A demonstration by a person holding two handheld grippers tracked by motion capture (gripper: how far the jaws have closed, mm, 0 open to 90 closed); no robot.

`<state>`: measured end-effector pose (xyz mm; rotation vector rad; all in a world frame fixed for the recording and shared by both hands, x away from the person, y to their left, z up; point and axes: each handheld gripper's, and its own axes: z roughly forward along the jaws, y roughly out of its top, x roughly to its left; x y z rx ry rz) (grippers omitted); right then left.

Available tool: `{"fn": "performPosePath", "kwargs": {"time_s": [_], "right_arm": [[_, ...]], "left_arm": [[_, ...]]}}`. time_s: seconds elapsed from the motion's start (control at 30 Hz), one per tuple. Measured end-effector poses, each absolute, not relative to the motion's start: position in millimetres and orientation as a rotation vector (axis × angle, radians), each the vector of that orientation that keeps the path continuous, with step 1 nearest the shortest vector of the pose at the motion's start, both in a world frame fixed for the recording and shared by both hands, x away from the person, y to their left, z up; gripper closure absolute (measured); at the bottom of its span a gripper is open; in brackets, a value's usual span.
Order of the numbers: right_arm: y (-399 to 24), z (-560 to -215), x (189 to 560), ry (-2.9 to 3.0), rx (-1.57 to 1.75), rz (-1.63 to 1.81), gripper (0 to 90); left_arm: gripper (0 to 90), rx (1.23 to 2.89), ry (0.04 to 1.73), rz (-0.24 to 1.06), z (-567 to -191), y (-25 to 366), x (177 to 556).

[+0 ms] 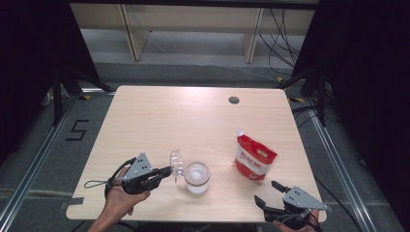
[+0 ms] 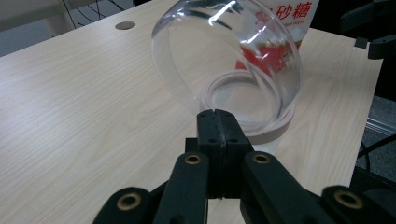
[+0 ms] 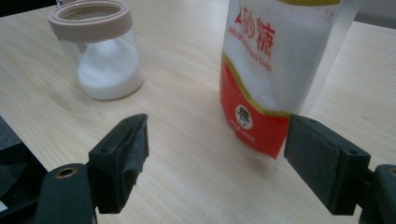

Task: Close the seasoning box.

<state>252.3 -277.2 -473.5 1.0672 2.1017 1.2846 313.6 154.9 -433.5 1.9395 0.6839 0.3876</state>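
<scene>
On the table (image 1: 159, 111), the left claw (image 1: 167, 170) pinches a clear lid (image 1: 176, 162) just beside the open jar (image 1: 197, 177) of white powder. The red-and-white pouch (image 1: 254, 159) stands nearby; the right claw (image 1: 269, 192) gapes empty near the front edge.

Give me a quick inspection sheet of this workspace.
Surface: light wood table, grommet hole at far edge.
Job's things: jar partly filled with white powder; clear domed lid flipped open beside it; red-and-white sugar pouch standing upright.
Clutter: nothing seen.
Grippers: left gripper fingers shut on the lid's edge; right gripper open, short of the pouch.
Cables: loop trailing from left gripper.
Surroundings: black curtains, floor rails, wooden frame behind.
</scene>
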Motion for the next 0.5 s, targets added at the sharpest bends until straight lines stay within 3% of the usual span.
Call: {"fn": "performPosePath", "kwargs": {"time_s": [0.5], "right_arm": [[-277.1, -473.5, 252.5, 2.103, 1.062, 1.282, 23.0]], "left_arm": [[89.2, 1.942, 0.665, 0.391, -431.0, 150.5, 313.4]]}}
